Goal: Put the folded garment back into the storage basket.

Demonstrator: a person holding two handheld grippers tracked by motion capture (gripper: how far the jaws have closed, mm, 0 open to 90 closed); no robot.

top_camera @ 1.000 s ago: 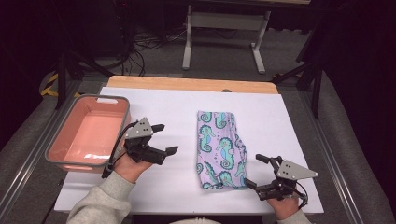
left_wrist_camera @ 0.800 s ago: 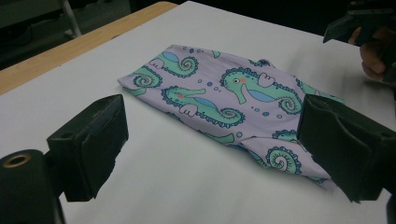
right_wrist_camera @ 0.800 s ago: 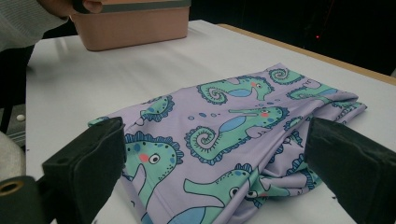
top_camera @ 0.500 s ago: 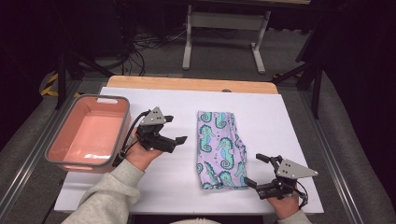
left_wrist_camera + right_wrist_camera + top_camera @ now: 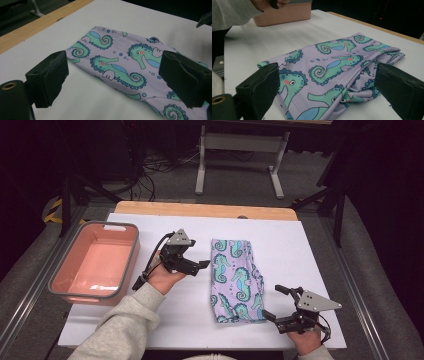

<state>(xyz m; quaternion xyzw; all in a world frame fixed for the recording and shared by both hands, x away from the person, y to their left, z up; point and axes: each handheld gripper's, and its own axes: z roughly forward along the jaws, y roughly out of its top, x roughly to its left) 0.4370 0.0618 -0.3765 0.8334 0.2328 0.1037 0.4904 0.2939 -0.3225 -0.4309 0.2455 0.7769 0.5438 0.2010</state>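
- I see the folded seahorse-print cloth lying flat near the middle of the white table top, a lilac fabric with teal seahorses, blue bubbles and small pink cheek spots.
- Its near end looks bunched and rumpled in the right gripper view; the far end lies smoother.
- My left gripper sits just left of the cloth, jaws wide apart with nothing between them, its tips close to the cloth's left edge; I cannot tell whether they touch it.
- In the left gripper view the cloth lies ahead between the 2 black jaws, free of both pads.
- My right gripper rests by the cloth's near right corner, jaws spread wide and gripping nothing.
- The pink bin stands at the table's left edge, well apart from the cloth.
- The cloth's underside and inner folds are hidden.
- Against 1 second ago, the left gripper has slid from beside the bin toward the cloth; the right gripper, the cloth and the bin have kept their places.
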